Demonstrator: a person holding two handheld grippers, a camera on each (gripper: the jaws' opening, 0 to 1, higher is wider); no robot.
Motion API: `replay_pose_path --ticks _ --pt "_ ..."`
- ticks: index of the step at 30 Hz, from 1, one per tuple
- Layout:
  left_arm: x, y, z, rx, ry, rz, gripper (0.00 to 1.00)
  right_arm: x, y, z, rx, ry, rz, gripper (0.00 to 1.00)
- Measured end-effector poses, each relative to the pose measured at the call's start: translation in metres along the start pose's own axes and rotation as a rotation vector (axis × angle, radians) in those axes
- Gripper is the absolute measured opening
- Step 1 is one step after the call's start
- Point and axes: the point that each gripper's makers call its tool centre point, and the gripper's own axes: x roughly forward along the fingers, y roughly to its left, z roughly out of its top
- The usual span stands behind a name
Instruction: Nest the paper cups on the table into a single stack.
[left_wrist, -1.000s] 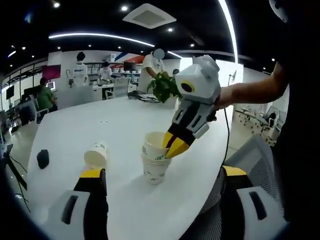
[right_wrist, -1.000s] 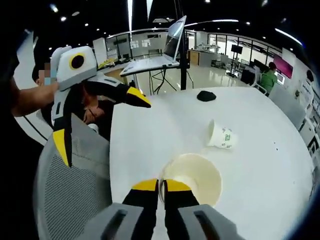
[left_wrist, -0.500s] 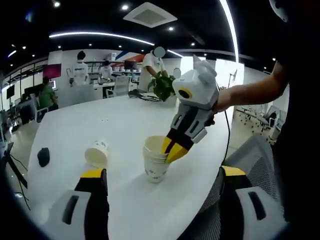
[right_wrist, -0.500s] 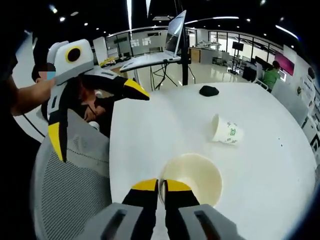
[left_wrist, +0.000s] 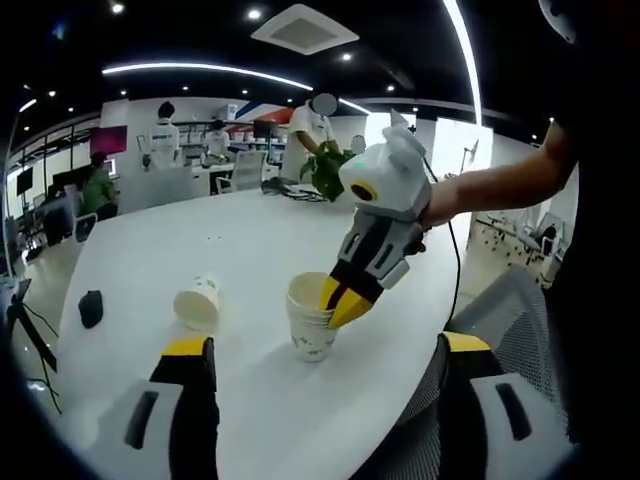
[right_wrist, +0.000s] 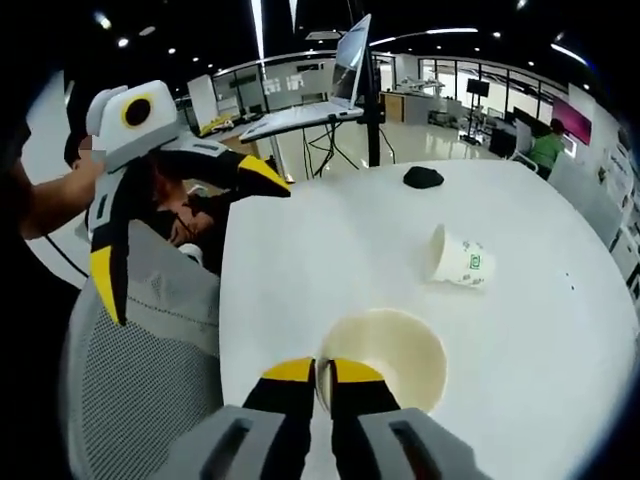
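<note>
Stack (left_wrist: 311, 322) rim pinched by right gripper (right_wrist: 322, 372).

Two white paper cups are standing upright as a nested stack (left_wrist: 311, 322) on the white table — the upper cup is sitting low inside the lower one, green print showing on the lower wall. In the right gripper view, the stack's open cream mouth is facing up. A third paper cup (left_wrist: 197, 303) — also white with a green mark — is lying on its side, well apart from the stack.
</note>
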Motion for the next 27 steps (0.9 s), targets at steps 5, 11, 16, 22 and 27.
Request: replay_pose_path --ticks 5,11,16,22,27 --pt "0.0 -0.0002 -0.0019 -0.002 0.004 0.0 0.9 0.0001 0.0 0.0002 0.01 -0.005 0.005 0.03" --pt "0.0003 0.0004 -0.0019 0.0 0.005 0.0 0.9 0.0025 0.0007 -0.0036 0.018 0.006 0.007 0.04" --pt "0.0 0.001 -0.0012 -0.001 0.003 0.002 0.9 0.0031 0.001 -0.0042 0.013 0.005 0.005 0.04" --pt "-0.0001 0.0012 -0.0016 0.0 0.005 0.003 0.9 0.0014 0.0045 -0.0033 0.005 -0.006 0.01 0.04" --pt "-0.0003 0.0023 -0.0011 0.0 0.005 0.005 0.9 -0.0037 0.0053 0.0014 -0.002 -0.024 0.003 0.04"
